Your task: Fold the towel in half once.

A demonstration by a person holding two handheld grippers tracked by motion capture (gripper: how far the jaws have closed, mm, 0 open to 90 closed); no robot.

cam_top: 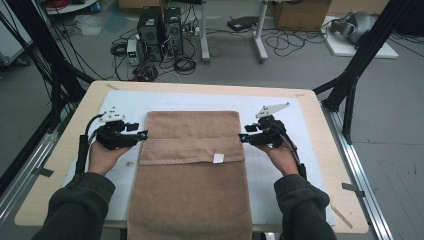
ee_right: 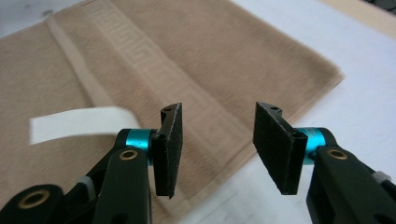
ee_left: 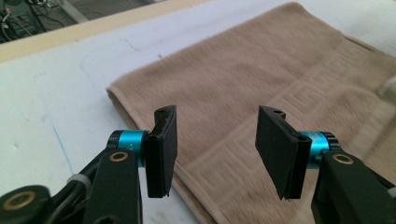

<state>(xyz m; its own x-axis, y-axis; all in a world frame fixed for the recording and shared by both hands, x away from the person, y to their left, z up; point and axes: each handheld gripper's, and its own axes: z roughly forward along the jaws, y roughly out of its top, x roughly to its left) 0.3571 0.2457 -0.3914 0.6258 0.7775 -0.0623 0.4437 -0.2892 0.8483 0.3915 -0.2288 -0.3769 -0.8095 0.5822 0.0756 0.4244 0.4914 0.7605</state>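
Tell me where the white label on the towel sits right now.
In the high view, the white label sits on the brown towel at its folded edge, right of centre, nearer the right gripper.

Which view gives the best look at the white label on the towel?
The right gripper view: the white label is large and close, a strip lying on the brown towel left of the gripper. The high view shows it as a small white square by the folded edge. The left gripper view catches a blurred pale bit at the right edge.

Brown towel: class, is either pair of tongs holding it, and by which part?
Nothing is held. The left tongs and right tongs stand open beside the brown towel's side edges.
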